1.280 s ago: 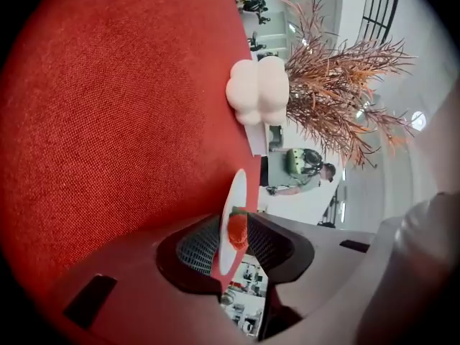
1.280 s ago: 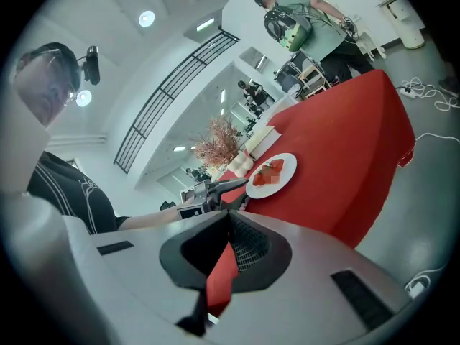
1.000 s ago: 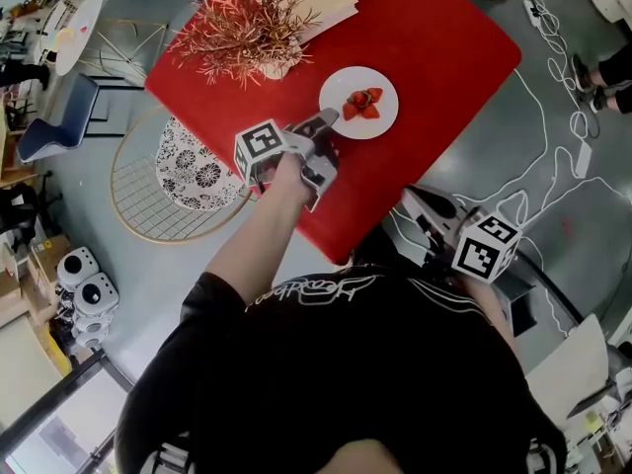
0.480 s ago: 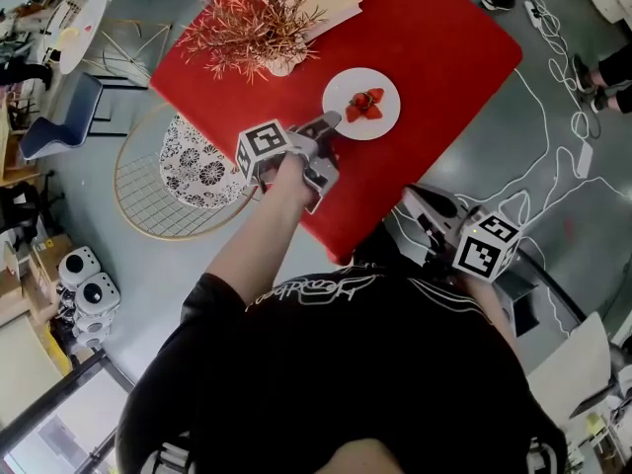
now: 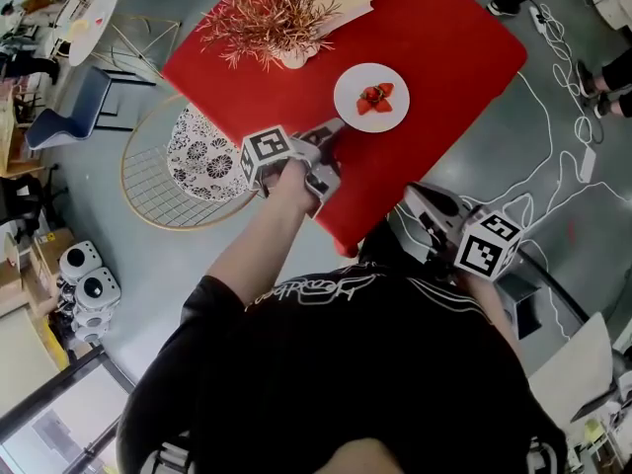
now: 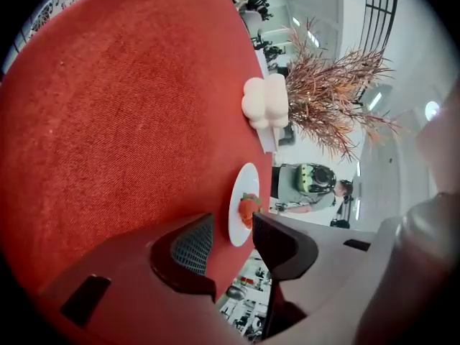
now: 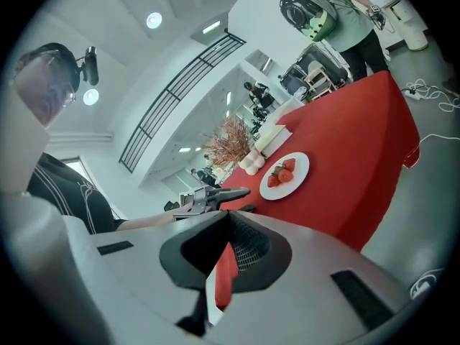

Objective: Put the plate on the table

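Now the plate (image 5: 351,107) of strawberries (image 5: 374,97) rests on the red table (image 5: 444,38), just beyond the left gripper (image 5: 334,126), whose empty jaws are opening, clear of its rim.

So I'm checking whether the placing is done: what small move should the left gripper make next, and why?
Probably draw the left gripper back off the red table. The plate already lies flat on the table, and the gripper's jaws are opening with nothing between them, clear of the plate's rim.
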`<state>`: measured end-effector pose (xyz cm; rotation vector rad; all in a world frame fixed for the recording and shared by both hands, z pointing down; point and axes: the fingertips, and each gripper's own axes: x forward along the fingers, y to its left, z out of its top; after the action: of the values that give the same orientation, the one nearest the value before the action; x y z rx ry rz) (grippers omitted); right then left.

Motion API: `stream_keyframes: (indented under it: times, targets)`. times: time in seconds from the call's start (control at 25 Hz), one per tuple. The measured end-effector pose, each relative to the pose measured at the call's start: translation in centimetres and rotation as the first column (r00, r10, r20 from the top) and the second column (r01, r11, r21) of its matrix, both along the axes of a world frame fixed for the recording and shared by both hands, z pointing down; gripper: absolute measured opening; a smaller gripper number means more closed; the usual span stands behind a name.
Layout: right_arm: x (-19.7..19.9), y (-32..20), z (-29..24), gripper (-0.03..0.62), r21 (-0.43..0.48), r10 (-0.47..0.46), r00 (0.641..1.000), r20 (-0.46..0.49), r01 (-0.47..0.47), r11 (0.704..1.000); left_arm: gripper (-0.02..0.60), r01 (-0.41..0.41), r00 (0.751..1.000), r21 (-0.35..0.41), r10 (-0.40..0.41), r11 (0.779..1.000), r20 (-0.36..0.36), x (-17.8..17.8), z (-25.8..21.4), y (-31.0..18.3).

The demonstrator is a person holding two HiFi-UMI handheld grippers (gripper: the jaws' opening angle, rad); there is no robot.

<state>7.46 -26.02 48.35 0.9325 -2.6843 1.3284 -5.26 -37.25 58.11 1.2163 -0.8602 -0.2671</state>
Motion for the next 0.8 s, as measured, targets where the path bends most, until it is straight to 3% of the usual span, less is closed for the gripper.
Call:
stream_keyframes:
  times: [0.24, 0.32, 0.4, 0.48, 0.6, 0.8]
  targets:
    - [-0.6, 1.4, -0.5, 0.008, 0.019, -0.002, 1.0, 0.001, 0.002, 1.0, 0.156, -0.056, 0.998, 0.095, 0.054, 0.994, 0.018, 0.2, -2.4, 2.2]
    - [-0.8, 1.7, -0.9, 0.008, 0.034, -0.001, 1.0, 0.003, 0.001, 0.999, 0.137, -0.095, 0.995, 0.164, 0.094, 0.982, 0.019, 0.7, -4.3, 2.8]
    - [-1.1, 2.0, -1.4, 0.008, 0.05, 0.001, 1.0, 0.006, -0.001, 0.999, 0.102, -0.155, 0.988, 0.251, 0.15, 0.955, 0.038, 1.4, -6.7, 3.9]
    - [-1.4, 2.6, -1.9, 0.008, 0.067, 0.0, 1.0, 0.005, 0.0, 0.998, 0.067, -0.236, 0.972, 0.344, 0.214, 0.909, 0.099, 2.1, -9.1, 5.6]
    - [-1.9, 3.6, -2.9, 0.008, 0.097, -0.002, 1.0, 0.002, 0.001, 0.995, 0.026, -0.361, 0.931, 0.457, 0.288, 0.813, 0.224, 2.6, -12.2, 8.4]
    - [-2.5, 5.6, -5.3, 0.008, 0.166, 0.005, 1.0, -0.007, -0.004, 0.986, 0.008, -0.473, 0.88, 0.561, 0.33, 0.679, 0.342, 2.6, -16.0, 13.2]
